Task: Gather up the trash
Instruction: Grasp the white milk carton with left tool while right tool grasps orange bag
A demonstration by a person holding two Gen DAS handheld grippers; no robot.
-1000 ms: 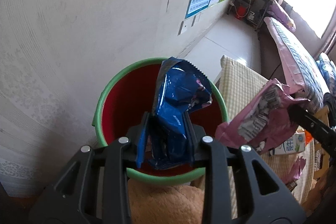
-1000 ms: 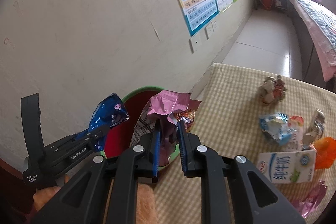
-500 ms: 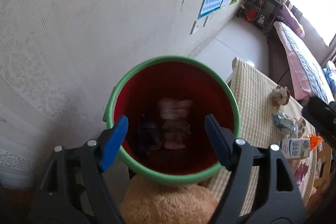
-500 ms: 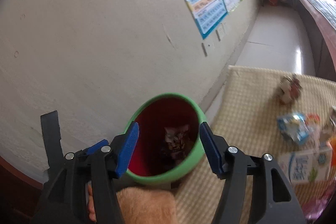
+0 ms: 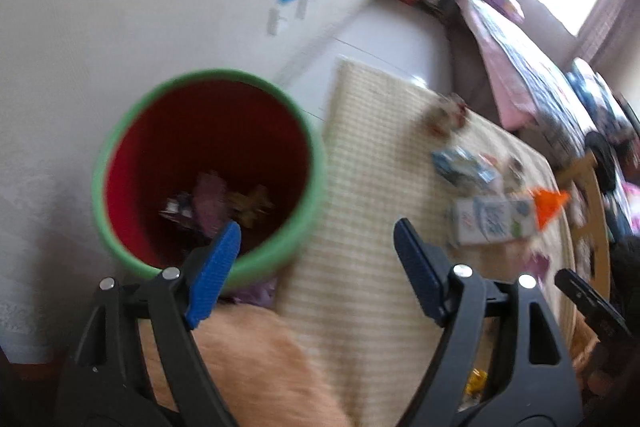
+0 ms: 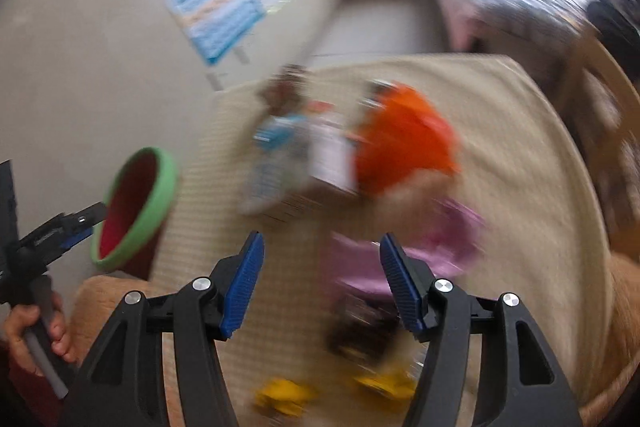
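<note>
A: Both grippers are empty. The left gripper (image 5: 316, 263) has its fingers spread wide and opening a little further, with nothing between them; it hangs over the near-left corner of the desk (image 5: 372, 155), beside the bin (image 5: 120, 131).

B: And the right gripper (image 6: 320, 283)?

A: Its fingers stand about half open, holding nothing, above the pink wrapper (image 6: 452, 247) near the desk's front edge. Some wrappers already lie at the bottom of the bin; the milk carton (image 5: 492, 223), the orange scrap (image 6: 404, 143) and the yellow bits (image 6: 284, 395) still sit on the desk.

B: What might go wrong?

A: Both views are blurred, so a hurried close could pinch the checked cloth instead of the wrapper. The thin foil could also slip out on the way. And the bin stands off the desk's left edge, so a late release would drop trash on the floor.
</note>
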